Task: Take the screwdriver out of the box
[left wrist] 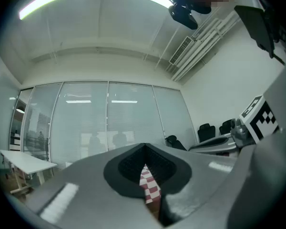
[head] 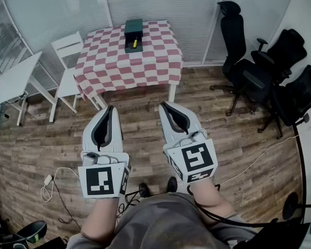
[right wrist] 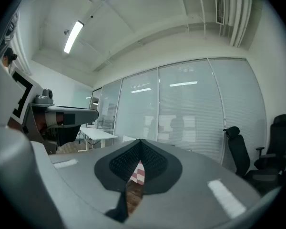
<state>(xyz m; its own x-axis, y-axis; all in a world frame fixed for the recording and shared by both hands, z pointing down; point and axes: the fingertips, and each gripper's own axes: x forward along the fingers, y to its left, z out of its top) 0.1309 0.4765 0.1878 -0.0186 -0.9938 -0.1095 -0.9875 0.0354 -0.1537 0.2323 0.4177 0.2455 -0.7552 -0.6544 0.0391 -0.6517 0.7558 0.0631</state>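
A dark green box (head: 133,34) stands open on a table with a red and white checked cloth (head: 129,61) at the far side of the room. A yellow-handled screwdriver (head: 135,43) lies in it. My left gripper (head: 111,108) and right gripper (head: 162,105) are held side by side above the wooden floor, well short of the table. Both are shut with nothing between the jaws. In the left gripper view a strip of the checked cloth (left wrist: 148,187) shows through the jaw gap; the right gripper view shows the same cloth (right wrist: 138,171).
A white chair (head: 68,66) stands left of the checked table and a white table (head: 13,79) stands further left. Black office chairs (head: 269,82) crowd the right side. A white cable and plug (head: 51,183) lie on the floor at left. Glass walls close the back.
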